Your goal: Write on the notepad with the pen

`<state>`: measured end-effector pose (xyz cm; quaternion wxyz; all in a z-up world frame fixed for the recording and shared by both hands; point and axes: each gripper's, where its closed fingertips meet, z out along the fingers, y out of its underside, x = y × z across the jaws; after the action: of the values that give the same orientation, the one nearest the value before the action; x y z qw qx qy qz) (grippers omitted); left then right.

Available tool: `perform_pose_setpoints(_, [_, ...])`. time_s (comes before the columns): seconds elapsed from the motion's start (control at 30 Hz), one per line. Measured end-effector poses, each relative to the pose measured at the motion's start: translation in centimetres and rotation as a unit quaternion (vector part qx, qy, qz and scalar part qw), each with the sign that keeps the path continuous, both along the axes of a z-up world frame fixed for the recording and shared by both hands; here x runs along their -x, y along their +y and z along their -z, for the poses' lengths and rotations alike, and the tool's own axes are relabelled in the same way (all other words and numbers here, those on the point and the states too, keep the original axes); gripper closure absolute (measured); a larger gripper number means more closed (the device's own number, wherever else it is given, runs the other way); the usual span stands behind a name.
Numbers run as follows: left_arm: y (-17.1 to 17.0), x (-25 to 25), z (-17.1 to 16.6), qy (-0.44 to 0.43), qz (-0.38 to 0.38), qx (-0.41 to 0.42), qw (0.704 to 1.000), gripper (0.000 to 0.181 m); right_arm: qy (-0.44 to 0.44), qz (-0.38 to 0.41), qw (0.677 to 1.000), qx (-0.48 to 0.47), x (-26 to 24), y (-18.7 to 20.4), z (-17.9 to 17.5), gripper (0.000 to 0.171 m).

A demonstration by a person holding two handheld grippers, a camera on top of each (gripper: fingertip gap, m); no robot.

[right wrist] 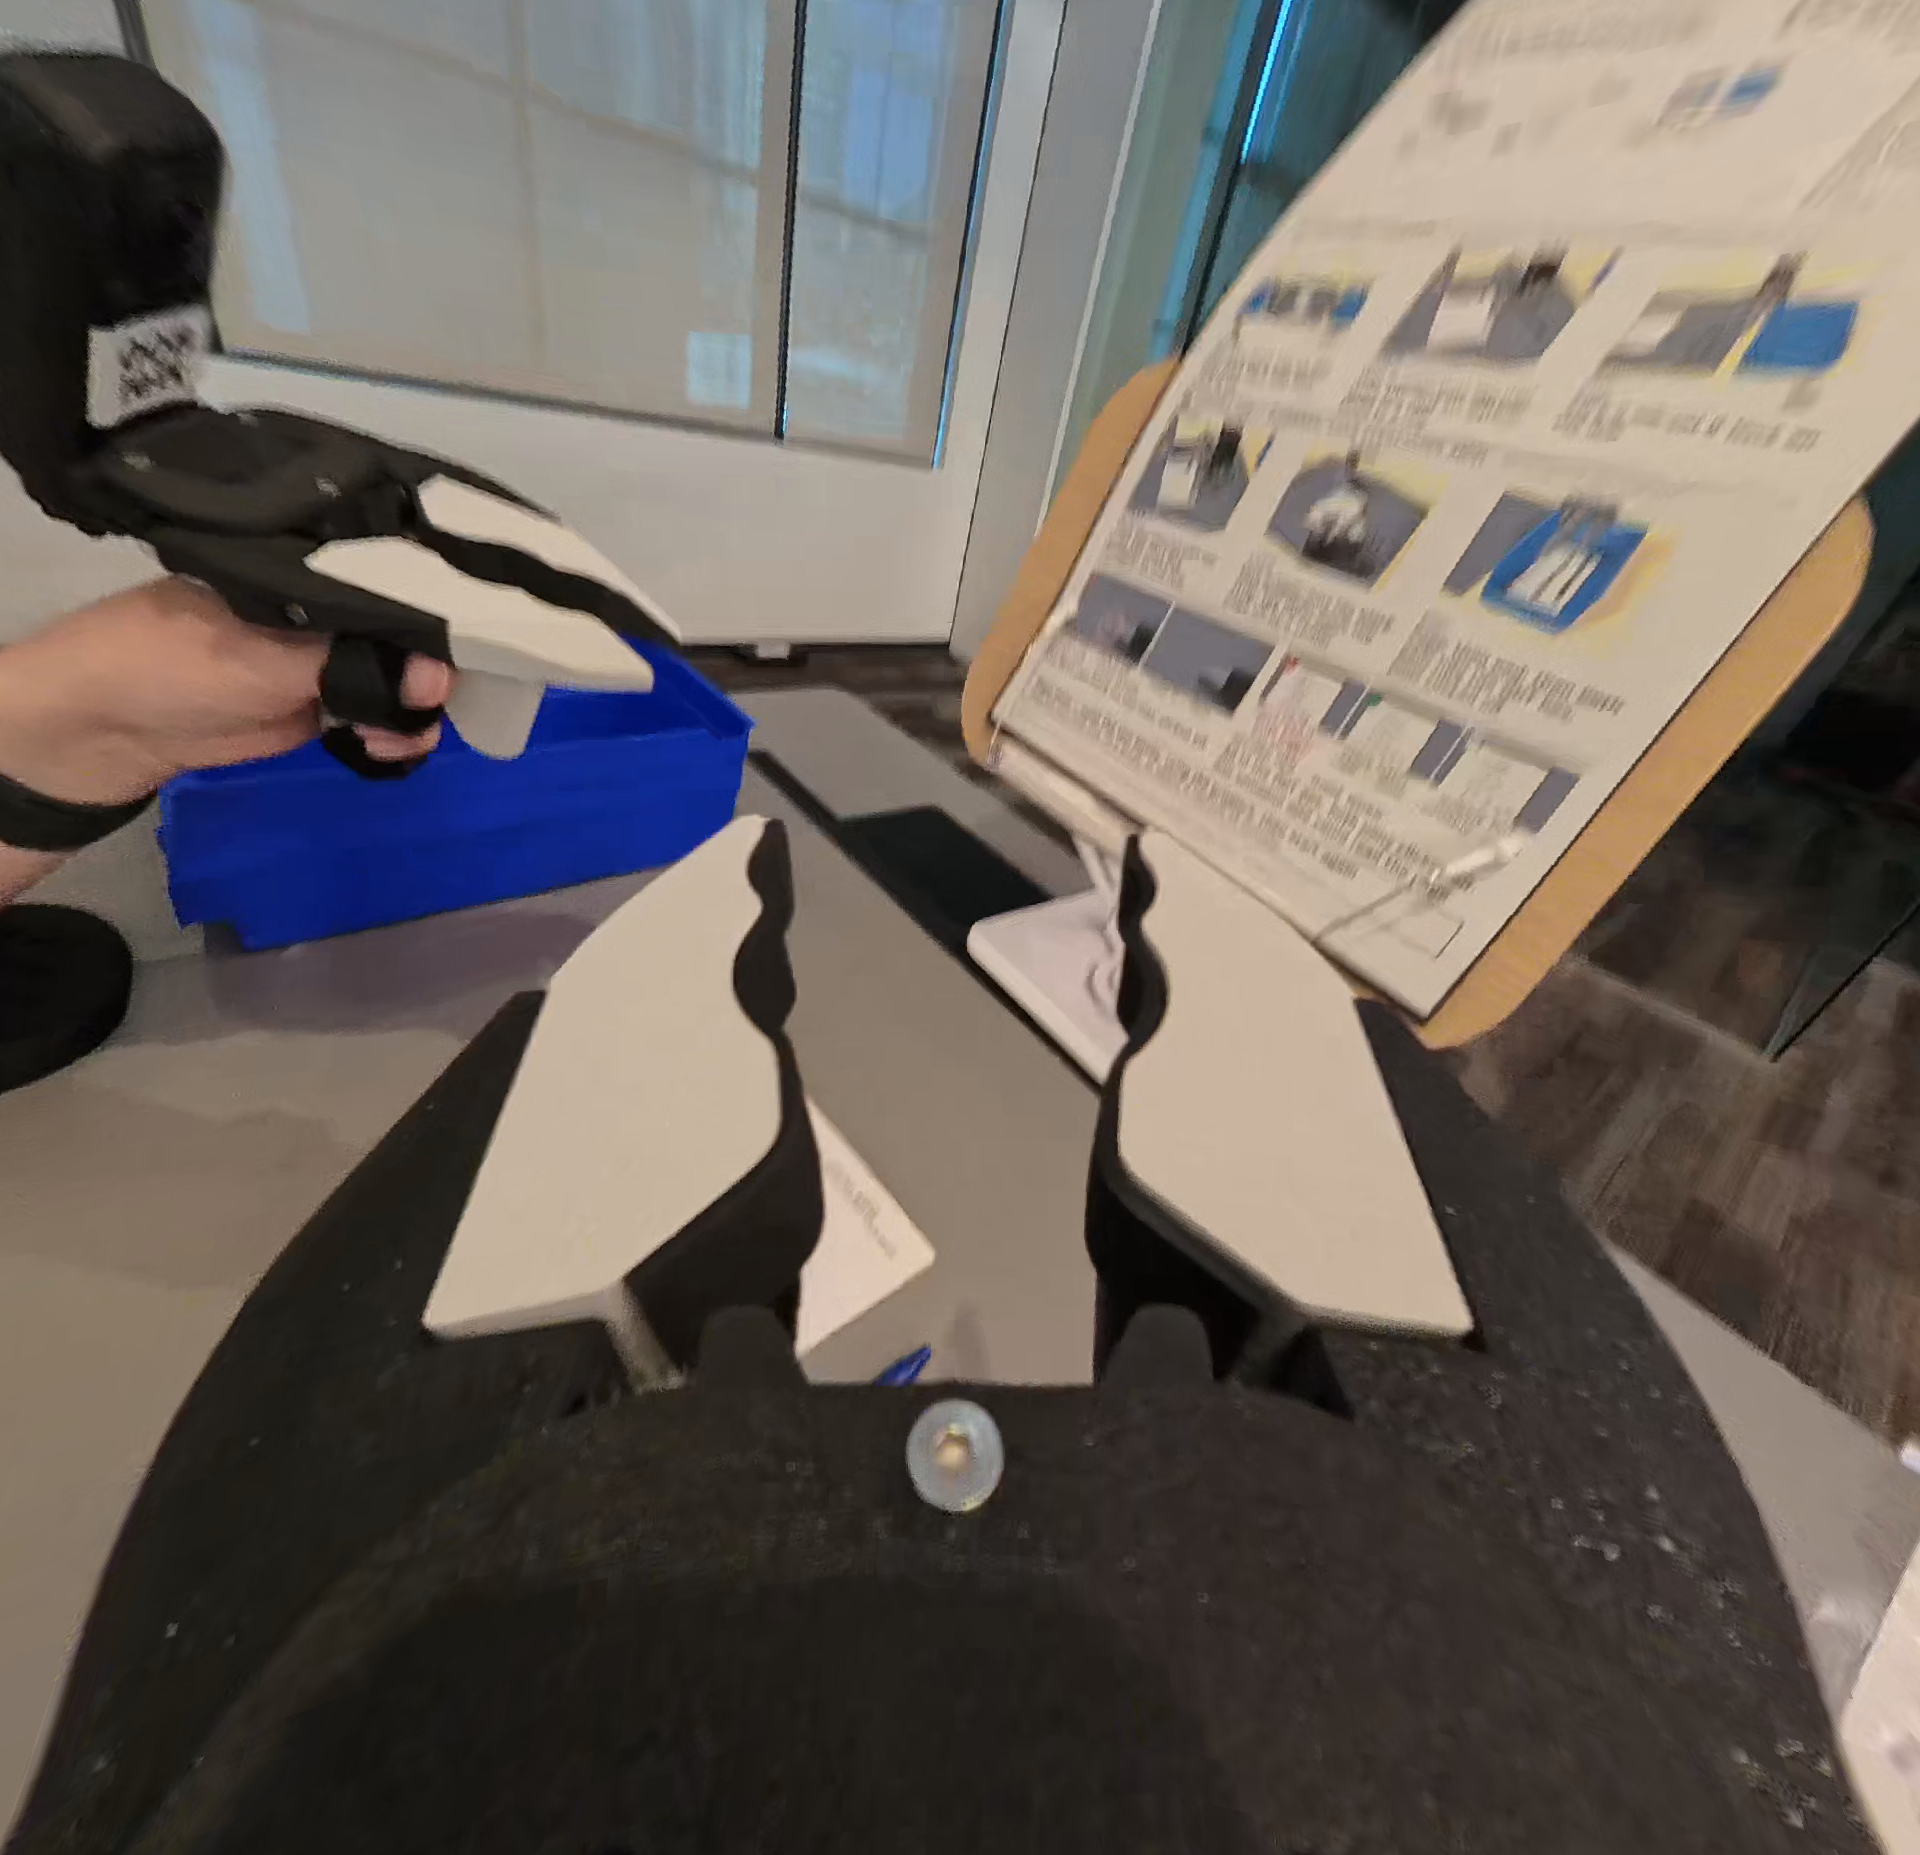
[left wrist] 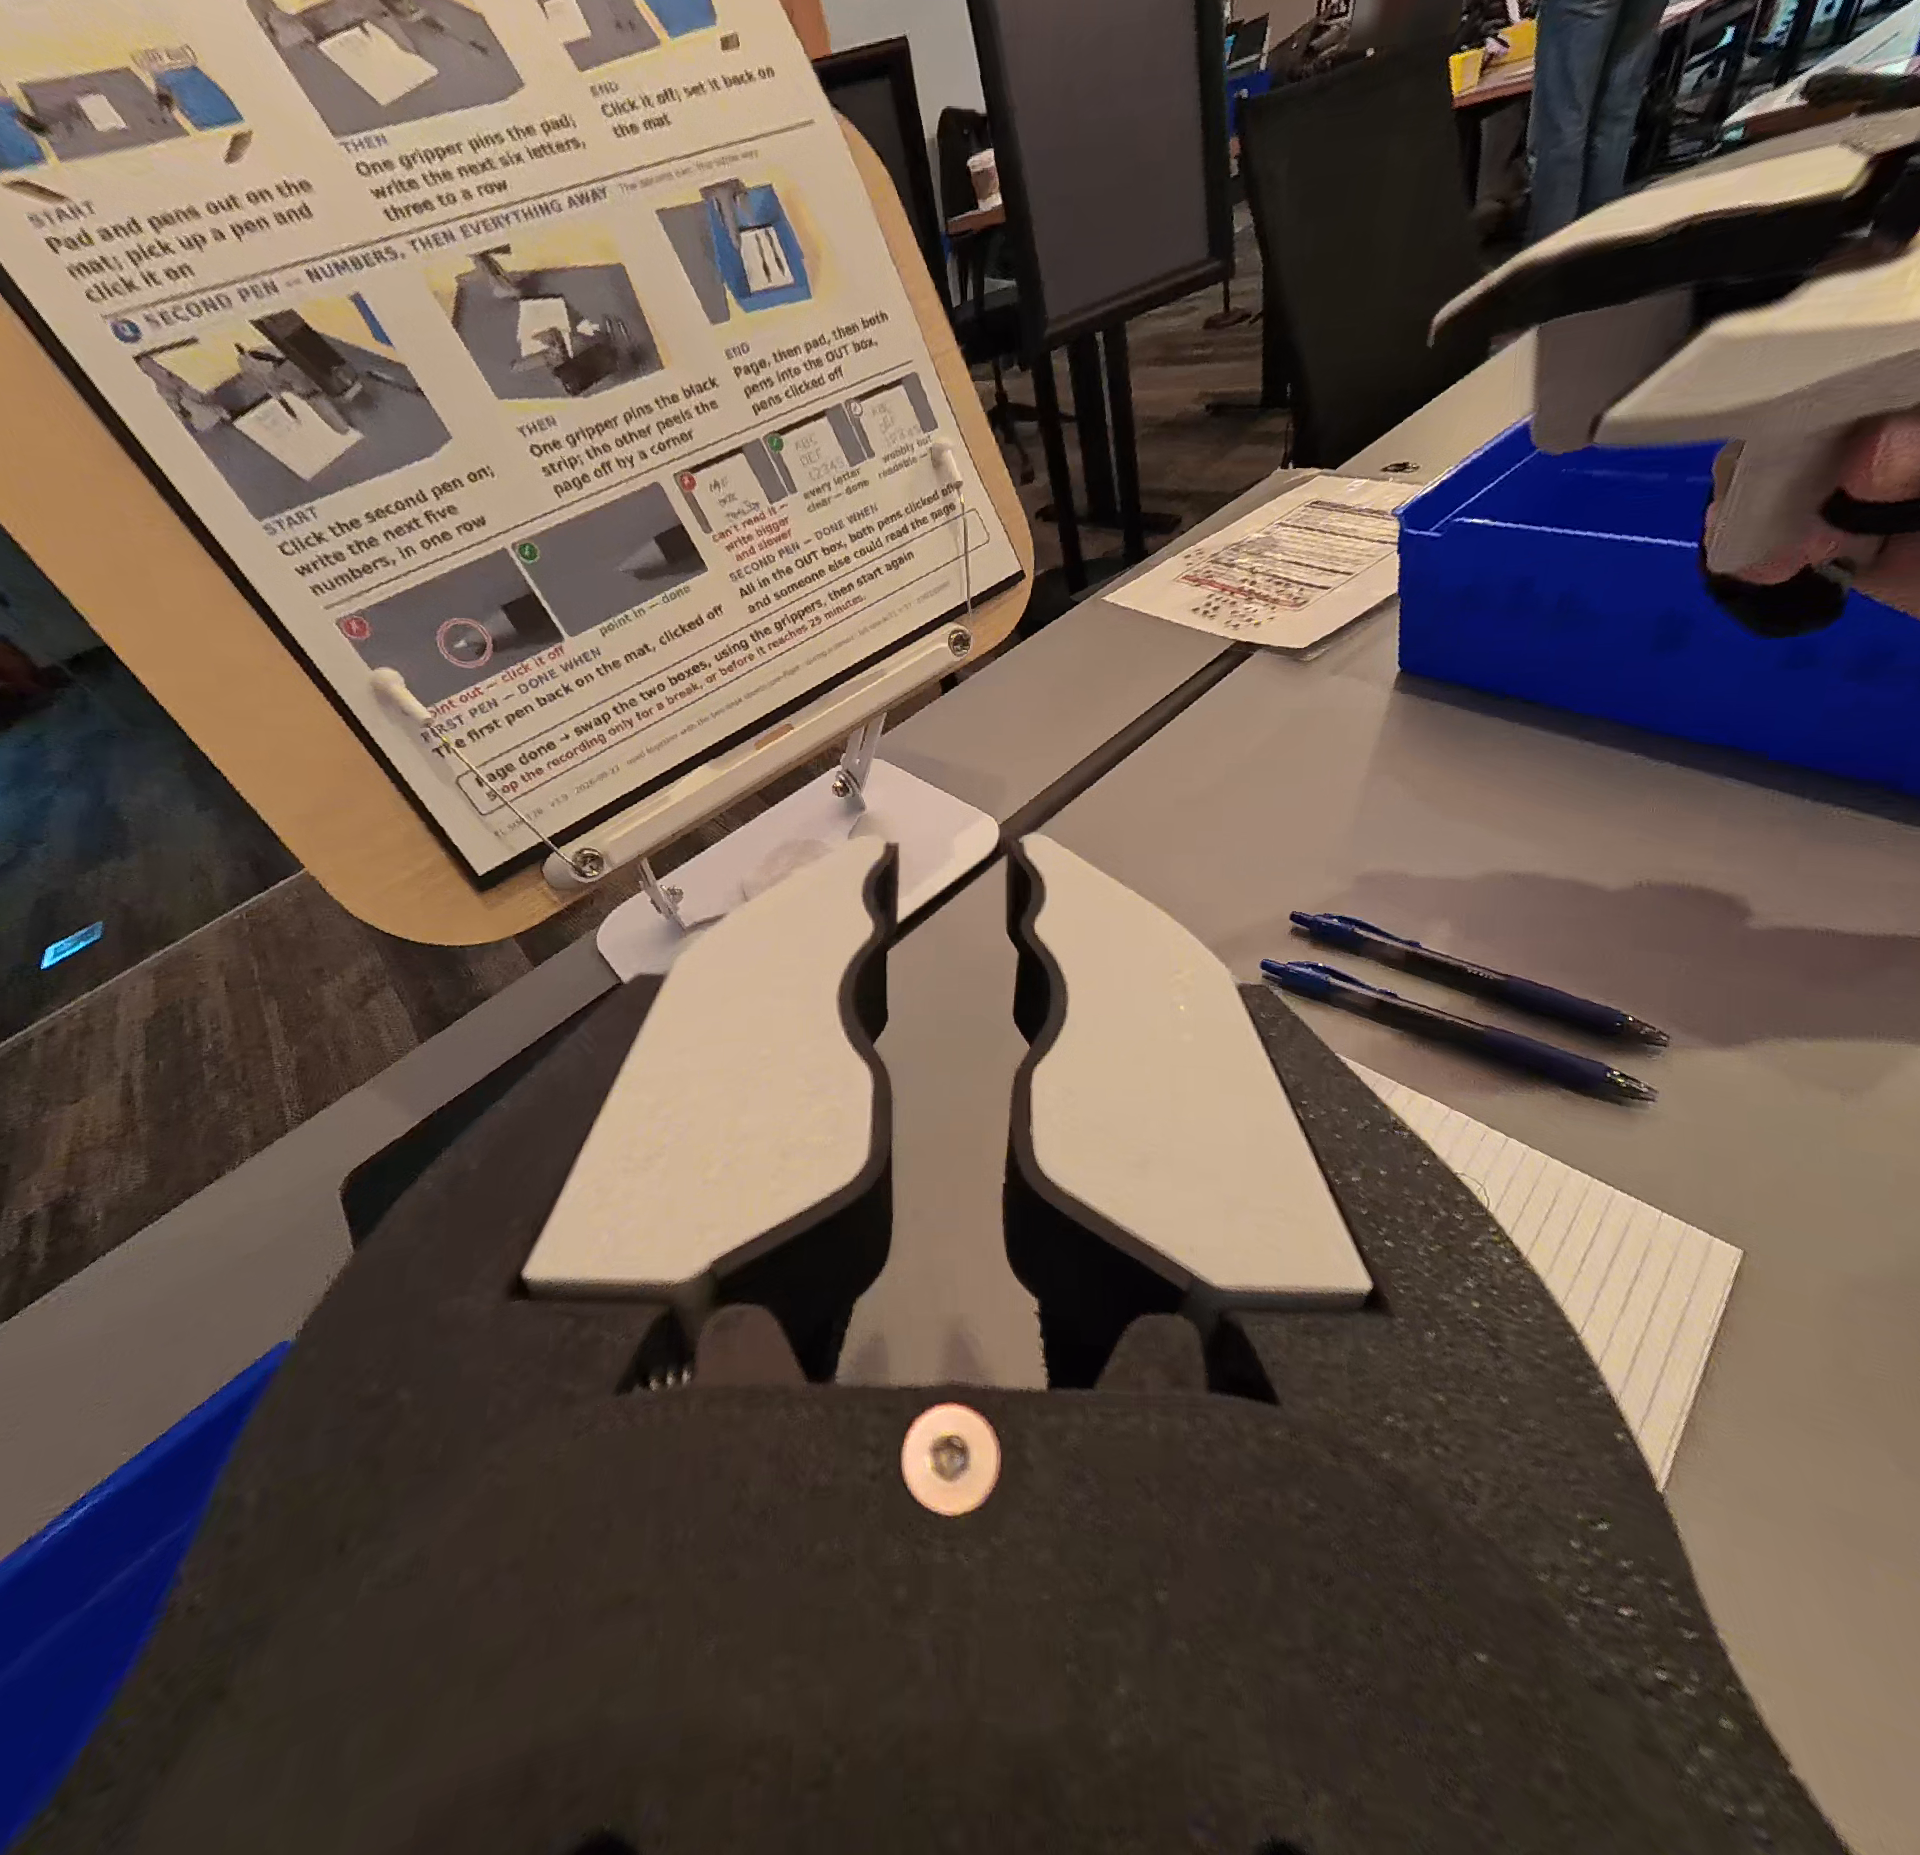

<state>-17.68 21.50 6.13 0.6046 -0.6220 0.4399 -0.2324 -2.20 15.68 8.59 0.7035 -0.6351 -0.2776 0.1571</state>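
Closest to the left wrist camera, the left gripper (left wrist: 951,849) has its jaws parted only by a narrow gap, with nothing between them. To its right a lined notepad (left wrist: 1569,1255) lies flat on the grey table (left wrist: 1455,829), its near part hidden by the gripper body, and the page that shows is bare. Just beyond the pad two blue pens (left wrist: 1470,1000) lie side by side, untouched. Farther right, the right gripper (left wrist: 1558,351) hangs above a blue bin (left wrist: 1558,600).

From the right wrist view, the right gripper (right wrist: 951,849) is wide open and empty. Below its left finger a white corner, probably the notepad (right wrist: 868,1255), shows through heavy blur. Ahead to the right stands an instruction board (right wrist: 1455,579).

Judging by this, writing has not begun: a pen must yet be picked up.
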Motion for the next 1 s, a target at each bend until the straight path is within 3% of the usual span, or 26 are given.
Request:
perform_pose_setpoints(0.2, [-0.6,-0.4,-0.6,-0.011,0.013,-0.013,1.0,0.152,-0.039,0.016,0.996,-0.084,0.5,-1.3,-1.7,0.112])
perform_pose_setpoints(0.3, [-1.4,-0.7,-0.9,-0.022,0.035,-0.003,0.999,0.151,-0.003,-0.032,0.998,-0.061,1.2,-1.5,-1.4,0.107])
perform_pose_setpoints(0.4, [-1.6,-1.0,-0.4,-0.006,0.047,0.006,0.999,0.152,0.013,-0.056,0.997,-0.049,1.3,-1.6,-1.2,0.115])
perform_pose_setpoints(0.47, [-1.9,-1.2,0.1,0.008,0.057,0.013,0.998,0.154,-0.001,-0.048,0.998,-0.049,1.1,-1.5,-0.9,0.121])
perform_pose_setpoints(0.8, [-3.6,-2.7,3.5,0.093,0.115,0.045,0.988,0.154,-0.101,-0.033,0.994,0.019,2.1,0.3,3.6,0.123])
perform_pose_setpoints(1.0, [-5.1,-3.3,5.4,0.133,0.164,0.075,0.974,0.155,-0.118,-0.034,0.991,0.056,2.0,1.0,5.6,0.125])
